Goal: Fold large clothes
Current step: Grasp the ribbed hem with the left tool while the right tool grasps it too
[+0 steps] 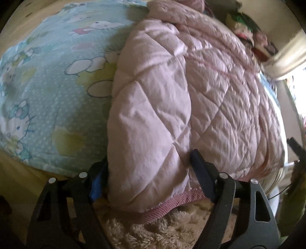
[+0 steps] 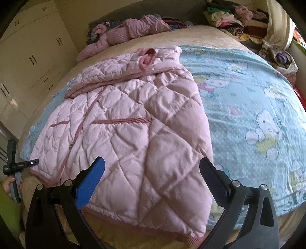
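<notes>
A large pink quilted jacket (image 2: 122, 130) lies on a light blue cartoon-print blanket (image 2: 248, 107) on the bed. Its sleeve is folded across the top and its side is folded over the body. In the left wrist view the jacket (image 1: 172, 99) fills the middle, with its ribbed hem (image 1: 172, 201) between my fingers. My left gripper (image 1: 151, 168) is open, its jaws either side of the hem fold. My right gripper (image 2: 153, 168) is open and empty just above the jacket's lower part. The left gripper also shows in the right wrist view (image 2: 19, 164) at the jacket's left corner.
A second pink garment (image 2: 124, 32) lies at the bed's far end. A heap of clothes (image 2: 239, 17) sits at the far right. Cream wardrobes (image 2: 28, 57) stand to the left. A fluffy beige cover (image 1: 162, 229) lies under the blanket's near edge.
</notes>
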Demonstrator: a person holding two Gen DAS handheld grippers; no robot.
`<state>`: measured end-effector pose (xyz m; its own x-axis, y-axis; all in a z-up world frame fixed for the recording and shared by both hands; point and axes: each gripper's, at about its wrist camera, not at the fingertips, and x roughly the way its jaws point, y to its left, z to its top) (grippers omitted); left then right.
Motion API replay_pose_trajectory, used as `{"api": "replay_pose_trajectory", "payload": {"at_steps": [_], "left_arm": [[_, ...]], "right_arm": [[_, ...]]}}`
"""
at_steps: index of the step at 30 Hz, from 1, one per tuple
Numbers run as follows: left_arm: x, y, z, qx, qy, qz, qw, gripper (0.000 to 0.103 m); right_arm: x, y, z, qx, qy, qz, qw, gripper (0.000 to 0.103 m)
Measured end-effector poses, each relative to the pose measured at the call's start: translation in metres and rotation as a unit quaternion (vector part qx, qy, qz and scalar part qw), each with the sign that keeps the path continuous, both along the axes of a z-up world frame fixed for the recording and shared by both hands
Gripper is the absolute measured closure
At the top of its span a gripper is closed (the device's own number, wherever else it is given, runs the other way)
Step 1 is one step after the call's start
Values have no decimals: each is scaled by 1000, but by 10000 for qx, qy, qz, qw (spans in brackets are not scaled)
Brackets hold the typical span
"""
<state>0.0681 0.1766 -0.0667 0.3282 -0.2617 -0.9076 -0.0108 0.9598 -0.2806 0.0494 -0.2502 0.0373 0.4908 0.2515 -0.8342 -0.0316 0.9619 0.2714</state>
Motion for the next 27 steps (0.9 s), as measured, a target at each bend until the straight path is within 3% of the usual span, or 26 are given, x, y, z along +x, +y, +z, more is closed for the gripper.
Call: {"api": "replay_pose_trajectory", "payload": {"at_steps": [1,4,6,9,16,17,19,23,24,26,27], "left_arm": [[0,-3,0,93,-5,-49,9999,37],[1,-14,3,237,-121,-248,9993,55],[-1,-20,8,227,-288,-331,9988,76],[0,-22,18,209,-535,-314,9979,88],[8,-22,55,-35,-1174,-79,9930,92],[8,-24,60,-62,-1257,-77,9920,92],[10,-25,70,-52,-1374,-76,9905,92],[11,-27,79,-62,-1493,-63,9887,92],[9,-27,79,-66,-1505,-59,9886,92],[8,-27,79,-28,-1556,-29,9878,92],[7,-27,80,-58,-1574,-8,9875,92]], "right_arm": [[-2,-3,-1,22,38,-17,10000,4],[-9,-14,-8,64,177,-80,9998,4],[-13,-23,-12,44,253,-170,9995,4],[-18,-34,-20,146,427,-286,9986,4],[-35,-45,-38,599,822,-194,9946,6],[-39,-46,-41,716,861,-219,9935,9],[-42,-47,-48,971,973,-250,9902,31],[-46,-48,-54,1108,1038,-217,9882,36],[-47,-48,-54,1149,1049,-190,9876,48],[-48,-45,-53,1167,1073,-35,9873,55],[-49,-42,-49,1103,1019,82,9886,64]]}}
